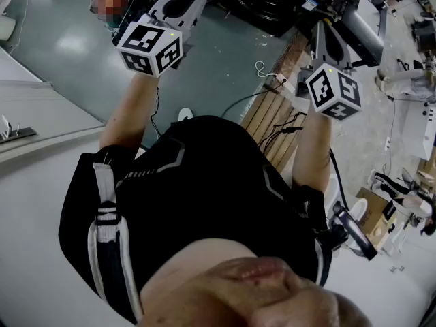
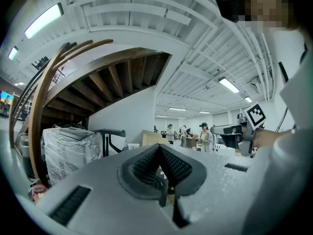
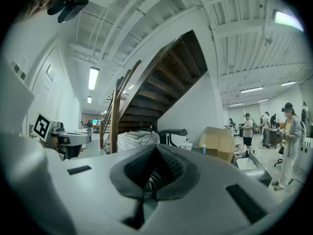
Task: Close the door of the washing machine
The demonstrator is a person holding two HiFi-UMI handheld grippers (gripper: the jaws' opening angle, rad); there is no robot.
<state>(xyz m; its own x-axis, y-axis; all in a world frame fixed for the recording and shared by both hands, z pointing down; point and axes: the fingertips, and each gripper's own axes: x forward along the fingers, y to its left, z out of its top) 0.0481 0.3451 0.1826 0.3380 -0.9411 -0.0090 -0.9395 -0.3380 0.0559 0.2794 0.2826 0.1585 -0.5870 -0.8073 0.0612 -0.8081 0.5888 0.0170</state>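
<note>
Nearest the head camera is the person's black shirt (image 1: 204, 196), with both bare forearms raised in front of it. The left gripper (image 1: 184, 2) and the right gripper (image 1: 325, 36) are held up side by side and well apart, each with its marker cube facing the camera. They point level, away from the chest.

In the left gripper view, the left gripper (image 2: 160, 151) is clenched. Its dark ribbed pads meet at a closed seam with nothing between them. The right gripper (image 3: 156, 151) is clenched the same way in its own view, pads together and empty.

Beyond the jaws, both gripper views look toward a wooden staircase (image 2: 112, 77) (image 3: 171, 82) that rises under a white beamed ceiling. A plastic-wrapped bundle (image 2: 68, 153) (image 3: 137, 140) stands at the foot of the staircase. A cardboard box (image 3: 217, 142) sits on the floor to the right of the staircase, past the white wall under it. Farther back on that same side, several people (image 2: 205, 136) (image 3: 289, 141) stand in the open hall.

No view shows the washing machine or its door, so where it lies relative to either gripper cannot be told.
</note>
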